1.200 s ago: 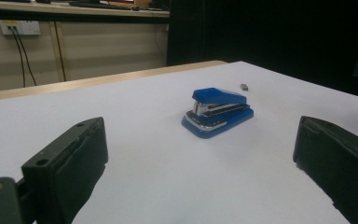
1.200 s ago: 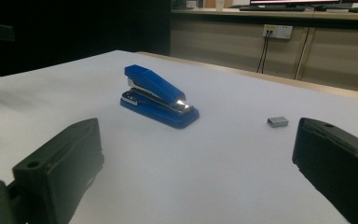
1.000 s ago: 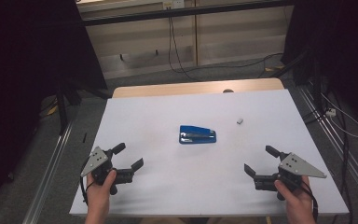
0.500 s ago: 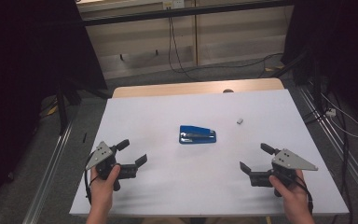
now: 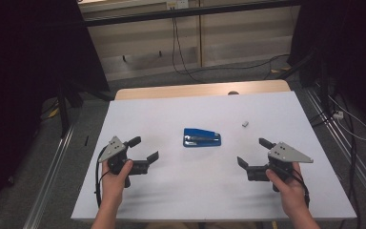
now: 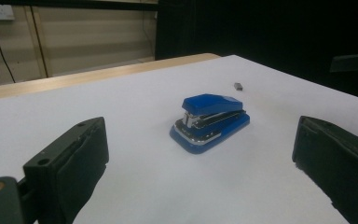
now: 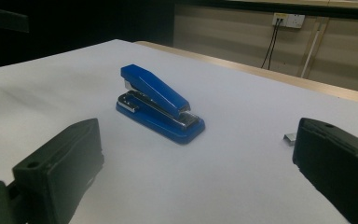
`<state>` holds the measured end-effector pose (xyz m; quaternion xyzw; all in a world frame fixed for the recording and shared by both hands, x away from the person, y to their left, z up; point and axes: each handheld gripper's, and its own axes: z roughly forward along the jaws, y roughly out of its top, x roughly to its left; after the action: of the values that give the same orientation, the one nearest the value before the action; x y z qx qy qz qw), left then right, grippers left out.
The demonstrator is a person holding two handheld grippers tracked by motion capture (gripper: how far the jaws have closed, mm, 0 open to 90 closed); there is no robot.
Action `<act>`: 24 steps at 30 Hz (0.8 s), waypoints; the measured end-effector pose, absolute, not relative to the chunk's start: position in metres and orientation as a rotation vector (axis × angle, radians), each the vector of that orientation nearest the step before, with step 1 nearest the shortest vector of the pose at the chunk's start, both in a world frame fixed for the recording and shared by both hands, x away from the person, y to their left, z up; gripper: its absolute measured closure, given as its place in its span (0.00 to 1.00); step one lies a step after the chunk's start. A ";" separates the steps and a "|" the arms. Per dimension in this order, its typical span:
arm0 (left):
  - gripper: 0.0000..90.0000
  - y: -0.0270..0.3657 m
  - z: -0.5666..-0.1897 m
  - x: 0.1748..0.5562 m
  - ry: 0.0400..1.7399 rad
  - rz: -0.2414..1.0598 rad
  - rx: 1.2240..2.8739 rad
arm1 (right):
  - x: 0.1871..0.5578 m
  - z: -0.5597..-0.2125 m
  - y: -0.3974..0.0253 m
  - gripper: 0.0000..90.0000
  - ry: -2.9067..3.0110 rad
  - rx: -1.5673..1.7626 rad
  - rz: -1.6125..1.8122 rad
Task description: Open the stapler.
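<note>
Facing blue metal-and-plastic stapler (image 5: 202, 137) lying crosswise between us: left gripper (image 5: 142, 149) nearer, right gripper (image 5: 254, 153) farther, both jaws spread, empty.

From above, the small grey piece (image 5: 245, 124) at two o'clock of the blue stapler (image 5: 202, 137) is too small for me to identify. In my right gripper view my finger (image 7: 340, 163) covers part of it. My forearms are cut off by the high view's bottom edge.
</note>
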<state>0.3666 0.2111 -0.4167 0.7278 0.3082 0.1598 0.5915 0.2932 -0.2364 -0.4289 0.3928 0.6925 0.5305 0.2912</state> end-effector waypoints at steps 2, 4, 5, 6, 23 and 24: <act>0.05 0.209 -0.416 0.373 0.723 0.372 1.705 | 0.296 -0.428 -0.236 0.01 1.857 1.057 1.410; 0.05 0.205 -0.416 0.379 0.731 0.368 1.699 | 0.298 -0.427 -0.236 0.01 1.865 1.070 1.398; 0.05 0.204 -0.417 0.381 0.735 0.367 1.698 | 0.302 -0.426 -0.235 0.01 1.863 1.080 1.389; 0.05 0.203 -0.417 0.383 0.736 0.370 1.700 | 0.302 -0.426 -0.235 0.01 1.863 1.080 1.389; 0.04 0.181 -0.412 0.407 0.736 0.351 1.712 | 0.344 -0.413 -0.208 0.02 1.921 1.035 1.393; 0.04 0.181 -0.414 0.409 0.740 0.352 1.715 | 0.345 -0.413 -0.206 0.02 1.918 1.034 1.397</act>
<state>0.4086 0.1808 -0.4135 0.7343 0.3167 0.1506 0.5812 0.3451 -0.2063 -0.4125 0.3841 0.7129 0.5192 0.2732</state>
